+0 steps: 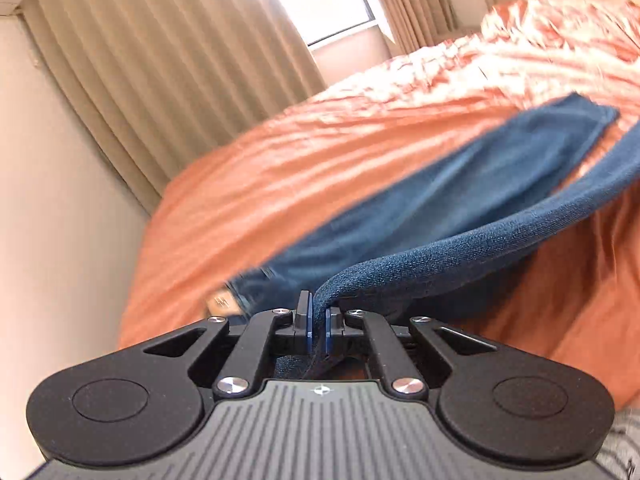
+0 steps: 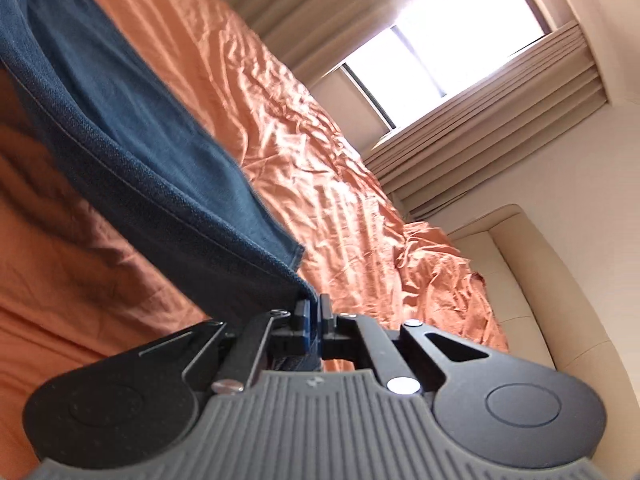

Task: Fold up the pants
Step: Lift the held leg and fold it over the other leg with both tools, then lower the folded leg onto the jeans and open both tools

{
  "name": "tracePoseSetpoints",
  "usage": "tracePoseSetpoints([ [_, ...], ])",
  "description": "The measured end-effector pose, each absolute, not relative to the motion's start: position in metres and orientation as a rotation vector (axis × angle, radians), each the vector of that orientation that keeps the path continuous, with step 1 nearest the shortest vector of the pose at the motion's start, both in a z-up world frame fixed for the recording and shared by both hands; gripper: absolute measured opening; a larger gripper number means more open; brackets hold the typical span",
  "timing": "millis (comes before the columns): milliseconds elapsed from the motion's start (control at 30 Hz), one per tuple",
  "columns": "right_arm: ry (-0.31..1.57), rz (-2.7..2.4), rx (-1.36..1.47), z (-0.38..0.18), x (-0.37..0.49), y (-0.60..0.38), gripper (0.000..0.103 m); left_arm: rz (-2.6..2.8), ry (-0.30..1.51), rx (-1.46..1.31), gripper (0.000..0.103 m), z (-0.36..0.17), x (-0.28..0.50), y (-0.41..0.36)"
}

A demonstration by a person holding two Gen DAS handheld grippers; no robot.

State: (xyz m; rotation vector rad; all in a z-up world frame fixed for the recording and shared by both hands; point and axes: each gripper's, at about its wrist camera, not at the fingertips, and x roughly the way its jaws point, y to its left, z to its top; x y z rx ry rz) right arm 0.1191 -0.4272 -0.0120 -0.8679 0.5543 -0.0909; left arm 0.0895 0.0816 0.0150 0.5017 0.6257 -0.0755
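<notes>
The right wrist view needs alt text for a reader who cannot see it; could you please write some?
The right gripper pinches an edge of dark blue denim pants, jaws shut on the fabric, above a wrinkled orange bedsheet; beige curtains frame a bright window.

The blue pants (image 1: 460,200) are lying across the orange bed (image 1: 280,160). Curtains (image 1: 160,60) are hanging close beside the bed.

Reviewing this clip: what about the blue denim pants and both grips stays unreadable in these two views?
- Left wrist view: the blue denim pants are motion-blurred near the waistband, so the tan patch is illegible.
- Left wrist view: the frame's right edge cuts off the raised fold.
- Right wrist view: the top-left edge cuts off the pants.
- Both views: the left gripper and right gripper hide the denim they pinch.
</notes>
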Motion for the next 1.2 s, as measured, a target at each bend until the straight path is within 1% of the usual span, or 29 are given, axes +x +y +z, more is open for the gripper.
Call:
tracePoseSetpoints([
  [67, 0.534, -0.116, -0.833, 0.012, 0.127, -0.428, 0.000, -0.065, 0.604, 0.496, 0.005, 0.034, 0.101, 0.084],
  [133, 0.536, -0.124, -0.815, 0.021, 0.141, -0.429, 0.000, -0.058, 0.606, 0.492, 0.005, 0.044, 0.120, 0.086],
  [300, 0.613, -0.123, -0.776, 0.014, 0.204, -0.430, 0.000, -0.033, 0.637, 0.511, 0.005, 0.042, 0.175, 0.079],
  [567, 0.746, -0.122, -0.803, -0.051, 0.333, -0.433, 0.000, -0.038, 0.768, 0.542, 0.005, -0.013, 0.278, 0.070],
  [833, 0.885, -0.076, -0.849, -0.132, 0.444, -0.422, 0.000, -0.041, 0.947, 0.498, 0.005, -0.092, 0.377, 0.084],
  [933, 0.954, -0.051, -0.866, -0.165, 0.473, -0.418, 0.000, -0.055, 1.000, 0.482, 0.006, -0.121, 0.397, 0.090],
  [1033, 0.990, -0.037, -0.865, -0.186, 0.486, -0.418, 0.000, -0.072, 1.034, 0.471, 0.008, -0.142, 0.407, 0.093],
  [1200, 0.991, -0.040, -0.848, -0.193, 0.495, -0.417, 0.000, -0.090, 1.008, 0.428, 0.008, -0.146, 0.404, 0.101],
])
